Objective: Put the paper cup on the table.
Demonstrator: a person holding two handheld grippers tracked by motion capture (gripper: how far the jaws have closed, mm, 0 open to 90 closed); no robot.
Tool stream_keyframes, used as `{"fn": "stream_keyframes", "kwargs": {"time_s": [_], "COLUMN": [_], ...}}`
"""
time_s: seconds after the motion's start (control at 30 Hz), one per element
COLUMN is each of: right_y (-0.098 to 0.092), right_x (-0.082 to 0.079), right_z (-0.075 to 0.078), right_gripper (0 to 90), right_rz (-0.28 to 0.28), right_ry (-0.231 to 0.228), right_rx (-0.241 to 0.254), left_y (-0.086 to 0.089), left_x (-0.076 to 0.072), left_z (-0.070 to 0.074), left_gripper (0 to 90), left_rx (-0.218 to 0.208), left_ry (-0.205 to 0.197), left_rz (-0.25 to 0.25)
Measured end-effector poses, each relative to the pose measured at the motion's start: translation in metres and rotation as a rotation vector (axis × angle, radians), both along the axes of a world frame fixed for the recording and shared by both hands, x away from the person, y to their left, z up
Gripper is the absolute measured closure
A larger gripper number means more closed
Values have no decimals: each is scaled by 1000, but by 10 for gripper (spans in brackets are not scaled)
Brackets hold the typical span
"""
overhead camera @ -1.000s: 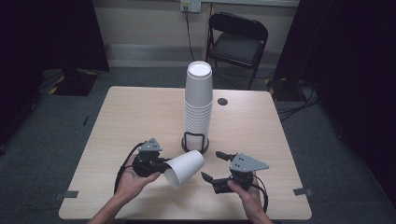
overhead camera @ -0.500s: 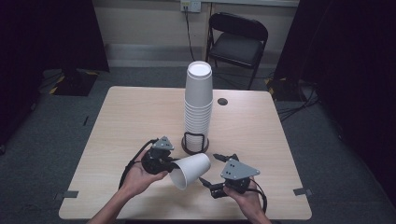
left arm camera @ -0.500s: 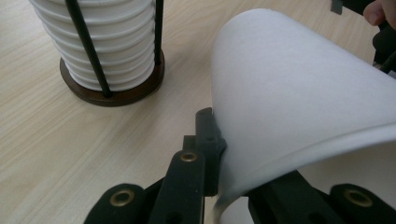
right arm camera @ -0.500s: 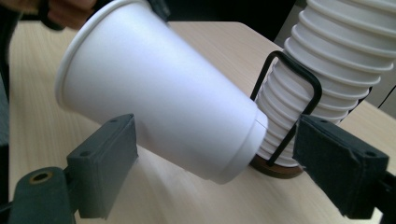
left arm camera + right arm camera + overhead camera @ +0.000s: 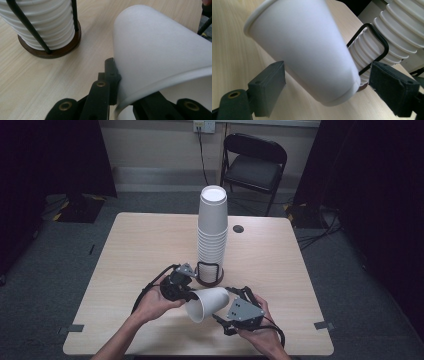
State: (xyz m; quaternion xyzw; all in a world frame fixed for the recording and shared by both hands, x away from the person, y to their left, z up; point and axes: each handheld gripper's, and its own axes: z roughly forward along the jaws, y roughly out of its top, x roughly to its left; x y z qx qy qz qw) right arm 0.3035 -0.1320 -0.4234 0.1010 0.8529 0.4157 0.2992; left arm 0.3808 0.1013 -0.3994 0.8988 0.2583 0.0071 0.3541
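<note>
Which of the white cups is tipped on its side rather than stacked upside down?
The single cup pinched at its rim by the left gripper, mouth toward the table's near edge; the others stand nested in the stack.

A tall stack of white cups (image 5: 212, 232) stands upright in a black wire holder (image 5: 208, 272) on a round dark base, near the middle of a pale wooden table (image 5: 135, 250). Behind the table, a black folding chair (image 5: 254, 167) stands by the wall.

Recording lab or studio — black curtains (image 5: 55, 155), bare table (image 5: 135, 250), folding chair (image 5: 255, 167), grey carpet (image 5: 50, 270).
</note>
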Motion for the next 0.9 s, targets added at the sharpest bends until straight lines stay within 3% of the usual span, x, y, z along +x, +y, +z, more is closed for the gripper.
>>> {"fn": "stream_keyframes", "kwargs": {"time_s": [0.13,0.67,0.77,0.9], "right_y": [4,21,25,30], "right_x": [0,-5,-7,-8], "right_z": [-3,-11,-12,-12], "right_gripper": [131,76,75,74], "right_rz": [14,30,47,56], "right_ry": [1,5,39,24], "right_rx": [-28,-85,-72,-69], "left_y": [-4,-12,-16,-20], "left_x": [2,2,0,-3], "left_z": [1,-6,-8,-4], "left_gripper": [864,868,873,875], "left_rx": [22,36,22,15], "left_ry": [-1,45,65,58], "left_rz": [-16,-44,-57,-54]}}
